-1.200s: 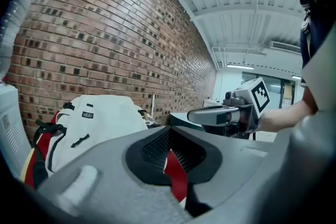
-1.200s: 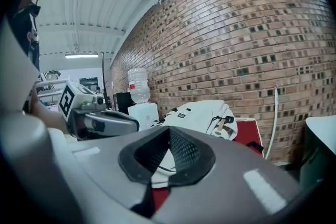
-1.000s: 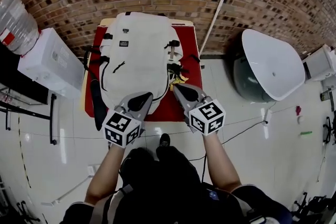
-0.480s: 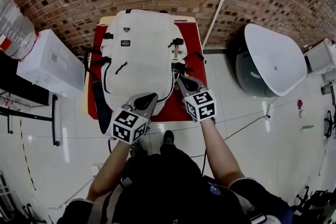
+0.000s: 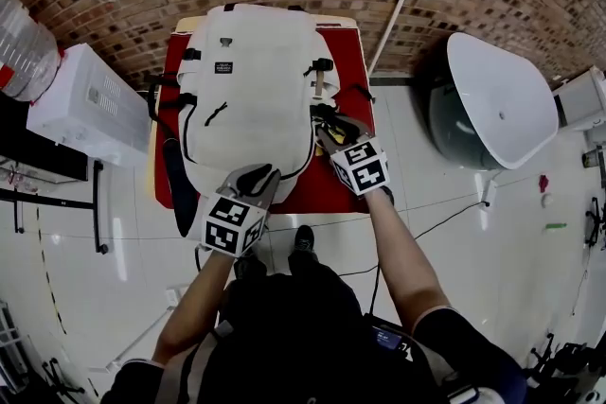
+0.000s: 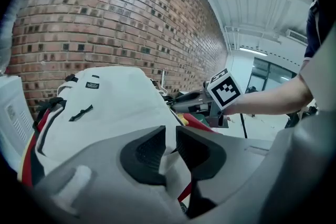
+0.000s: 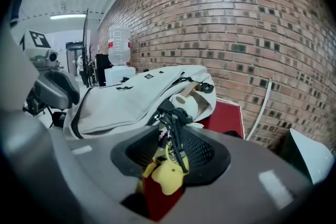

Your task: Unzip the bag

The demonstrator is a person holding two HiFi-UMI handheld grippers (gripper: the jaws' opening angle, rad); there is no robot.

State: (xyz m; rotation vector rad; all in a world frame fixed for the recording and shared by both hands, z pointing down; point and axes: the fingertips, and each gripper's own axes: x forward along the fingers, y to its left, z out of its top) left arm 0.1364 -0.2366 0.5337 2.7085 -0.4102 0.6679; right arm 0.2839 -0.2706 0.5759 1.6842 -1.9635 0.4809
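Observation:
A white backpack (image 5: 251, 99) lies flat on a red table top (image 5: 348, 71) against the brick wall. My left gripper (image 5: 254, 177) is at the bag's near bottom edge. In the left gripper view its jaws (image 6: 169, 136) are opening, a narrow gap between them, white bag fabric (image 6: 105, 113) showing in and beyond the gap. My right gripper (image 5: 327, 130) is at the bag's right side. Its jaws (image 7: 170, 139) are opening wide. Black zipper pull cords (image 7: 173, 128) and a yellow charm (image 7: 167, 176) hang between them, and neither pad presses on them.
A white box unit (image 5: 80, 104) and a large water bottle (image 5: 19, 38) stand left of the table. A white round shell chair (image 5: 492, 114) is to the right. A pale pole (image 5: 393, 19) leans on the wall. A cable runs across the tiled floor.
Both grippers have moved forward toward the bag. The right one went from the table's front edge to the zipper pulls at the bag's right side.

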